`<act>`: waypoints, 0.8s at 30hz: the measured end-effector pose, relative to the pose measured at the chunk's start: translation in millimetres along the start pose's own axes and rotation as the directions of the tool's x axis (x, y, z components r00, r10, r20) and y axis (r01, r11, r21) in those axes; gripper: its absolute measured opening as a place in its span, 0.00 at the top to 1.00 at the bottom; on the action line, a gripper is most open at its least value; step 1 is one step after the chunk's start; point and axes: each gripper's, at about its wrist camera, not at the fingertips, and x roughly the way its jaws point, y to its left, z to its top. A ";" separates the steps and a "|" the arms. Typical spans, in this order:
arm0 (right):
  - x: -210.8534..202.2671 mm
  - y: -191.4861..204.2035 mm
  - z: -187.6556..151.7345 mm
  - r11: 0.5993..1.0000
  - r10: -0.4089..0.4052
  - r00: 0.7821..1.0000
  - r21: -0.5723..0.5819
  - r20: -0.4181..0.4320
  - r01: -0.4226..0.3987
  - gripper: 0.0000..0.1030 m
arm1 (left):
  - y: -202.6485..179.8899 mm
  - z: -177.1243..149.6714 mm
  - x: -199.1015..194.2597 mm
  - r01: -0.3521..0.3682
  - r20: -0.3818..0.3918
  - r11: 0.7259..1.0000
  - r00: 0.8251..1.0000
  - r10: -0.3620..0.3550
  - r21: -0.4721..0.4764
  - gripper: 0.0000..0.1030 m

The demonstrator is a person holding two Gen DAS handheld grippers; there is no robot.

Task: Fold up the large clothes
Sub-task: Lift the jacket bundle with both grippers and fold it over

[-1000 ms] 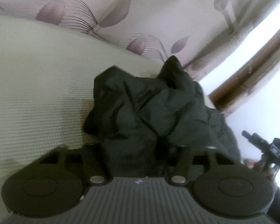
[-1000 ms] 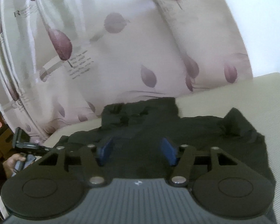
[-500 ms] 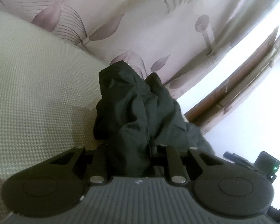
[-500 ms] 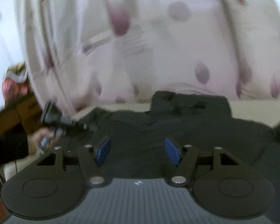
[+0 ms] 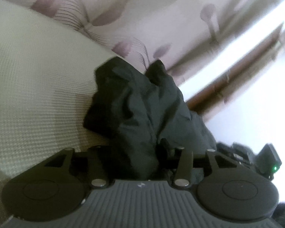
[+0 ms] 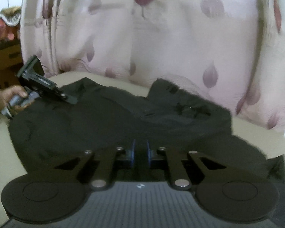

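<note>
A: Nearest to us, the right gripper (image 6: 140,153), blue pads nearly together after a quick closing, only a thin slot left with the dark garment (image 6: 108,121) in it. Whether the pads actually press the cloth, I cannot tell from here.

B: And the left gripper (image 5: 134,155)?

A: Its jaws have just been opening, about halfway now, with a thick bunched fold of the garment (image 5: 142,110) standing up between the fingers. The fold fills most of the gap, but the pads are buried in black cloth, so a firm grip is unclear.

B: Where does the garment lie?

A: Spread over the pale textured bed surface (image 5: 38,87), crumpled, its near edge under the right gripper, its far edge close to the patterned curtain (image 6: 171,47).

B: Any bins or baskets?

A: None to report on, just the cloth on the bed.

B: Room to move?

A: Plenty of bare bed on the left in the left wrist view. In the right wrist view, a hand (image 6: 11,96) at far left holds the left gripper's handle over the garment's left edge, and the curtain hangs along the far side, behind the garment
</note>
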 end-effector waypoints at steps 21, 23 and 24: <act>14.6 20.6 -25.6 0.994 -0.059 0.998 0.091 -0.031 0.061 0.97 | -106.1 6.7 -30.5 -0.137 0.161 0.973 0.973 0.167 -0.187 0.82; -2.5 27.9 -31.2 0.995 -0.085 0.996 0.060 -0.003 0.085 0.97 | -112.3 6.6 -30.0 -0.162 0.154 0.963 0.968 0.197 -0.214 0.82; -6.4 31.8 -34.5 0.996 -0.075 0.997 0.053 -0.006 0.075 0.97 | -116.4 6.1 -30.1 -0.170 0.153 0.959 0.966 0.208 -0.229 0.84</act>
